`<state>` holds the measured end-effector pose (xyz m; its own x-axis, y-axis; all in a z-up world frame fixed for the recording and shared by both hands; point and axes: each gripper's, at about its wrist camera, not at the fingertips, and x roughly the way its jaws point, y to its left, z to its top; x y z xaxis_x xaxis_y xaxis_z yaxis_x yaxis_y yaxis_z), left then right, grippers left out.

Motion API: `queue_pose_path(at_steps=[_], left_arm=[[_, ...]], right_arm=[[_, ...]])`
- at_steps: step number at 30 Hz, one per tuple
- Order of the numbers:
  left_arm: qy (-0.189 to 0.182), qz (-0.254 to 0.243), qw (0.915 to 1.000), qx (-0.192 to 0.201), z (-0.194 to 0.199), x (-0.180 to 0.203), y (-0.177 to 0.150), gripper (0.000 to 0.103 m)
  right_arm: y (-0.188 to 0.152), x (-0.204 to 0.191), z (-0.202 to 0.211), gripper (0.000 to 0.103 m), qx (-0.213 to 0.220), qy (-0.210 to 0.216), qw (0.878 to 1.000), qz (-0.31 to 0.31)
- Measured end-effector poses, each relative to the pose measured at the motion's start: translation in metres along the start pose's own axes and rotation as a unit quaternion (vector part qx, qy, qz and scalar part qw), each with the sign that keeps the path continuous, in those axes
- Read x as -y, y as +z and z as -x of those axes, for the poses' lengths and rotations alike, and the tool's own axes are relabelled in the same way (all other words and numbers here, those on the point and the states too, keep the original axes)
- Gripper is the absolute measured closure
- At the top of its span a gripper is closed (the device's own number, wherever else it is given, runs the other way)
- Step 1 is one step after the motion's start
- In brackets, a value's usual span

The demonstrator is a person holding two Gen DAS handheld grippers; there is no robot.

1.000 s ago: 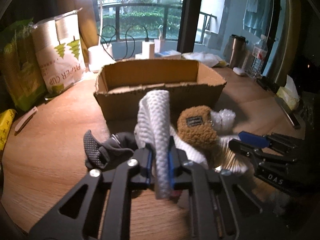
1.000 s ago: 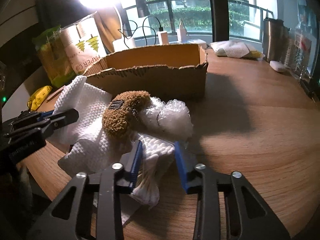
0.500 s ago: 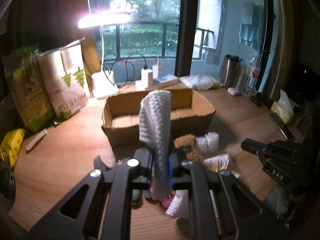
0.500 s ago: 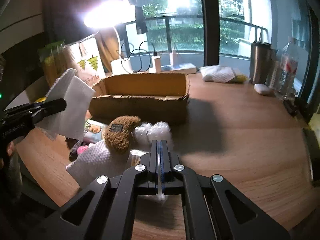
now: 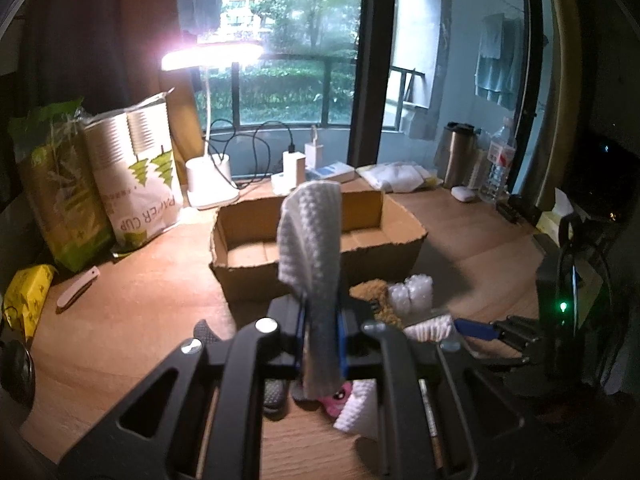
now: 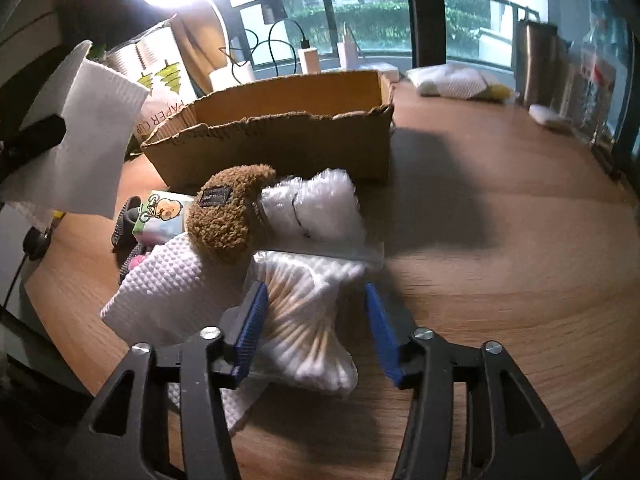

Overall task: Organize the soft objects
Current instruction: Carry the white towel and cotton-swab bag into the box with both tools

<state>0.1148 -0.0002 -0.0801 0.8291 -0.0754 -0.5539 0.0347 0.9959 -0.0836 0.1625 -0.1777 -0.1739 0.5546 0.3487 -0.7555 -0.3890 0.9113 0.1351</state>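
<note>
We observe the cardboard box [image 5: 316, 236] standing open on the bench [image 5: 132, 300]; its interior shows bare cardboard where visible, though the held cloth hides the middle part. The left tongs [image 5: 320, 334] are clamped on a white textured cloth [image 5: 312, 240], which rises upright above the fingers and hangs in front of the box. The left view alone shows the paper cup bag [image 5: 140, 172] in full, the desk lamp [image 5: 210, 120] and a steel tumbler [image 5: 458, 154] by the window. The right view alone shows the pile clearly: a brown plush piece [image 6: 228, 208] touching a bubble-wrap bundle [image 6: 320, 208], a white quilted cloth [image 6: 168, 292] beneath, and a bag of cotton swabs [image 6: 308, 320]. The right tongs [image 6: 314, 330] stand wide apart, low over the bench, straddling the swab bag; the left finger touches it, the right finger stands clear. In that view the left tongs are raised at the left edge, well above the pile
</note>
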Motion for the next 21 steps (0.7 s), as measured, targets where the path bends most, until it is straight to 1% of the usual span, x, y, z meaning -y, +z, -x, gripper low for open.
queue_pose_path(at_steps=[2, 3, 4, 7, 14, 21], left_arm=[[0.000, 0.004, 1.0000, -0.002, -0.001, -0.002, -0.002, 0.091], [-0.001, 0.005, 1.0000, -0.002, -0.001, -0.002, -0.002, 0.091], [-0.001, 0.005, 1.0000, -0.003, -0.002, -0.003, -0.003, 0.091], [-0.002, 0.002, 1.0000, -0.005, -0.003, -0.002, -0.003, 0.091], [-0.005, 0.005, 1.0000, -0.002, -0.006, -0.003, 0.004, 0.091], [-0.010, 0.003, 0.9999, 0.013, -0.008, -0.002, 0.020, 0.091]], right_arm=[[0.000, -0.002, -0.004, 0.046, -0.008, 0.004, 1.000, 0.005], [-0.001, -0.003, -0.005, 0.057, -0.009, 0.015, 1.000, 0.005], [-0.001, -0.004, -0.004, 0.061, -0.007, 0.023, 1.000, 0.003], [0.003, -0.007, 0.003, 0.069, 0.002, 0.021, 1.000, 0.013], [0.024, -0.011, 0.041, 0.070, 0.047, 0.013, 0.998, 0.030], [0.051, -0.014, 0.071, 0.070, 0.093, 0.010, 0.995, 0.044]])
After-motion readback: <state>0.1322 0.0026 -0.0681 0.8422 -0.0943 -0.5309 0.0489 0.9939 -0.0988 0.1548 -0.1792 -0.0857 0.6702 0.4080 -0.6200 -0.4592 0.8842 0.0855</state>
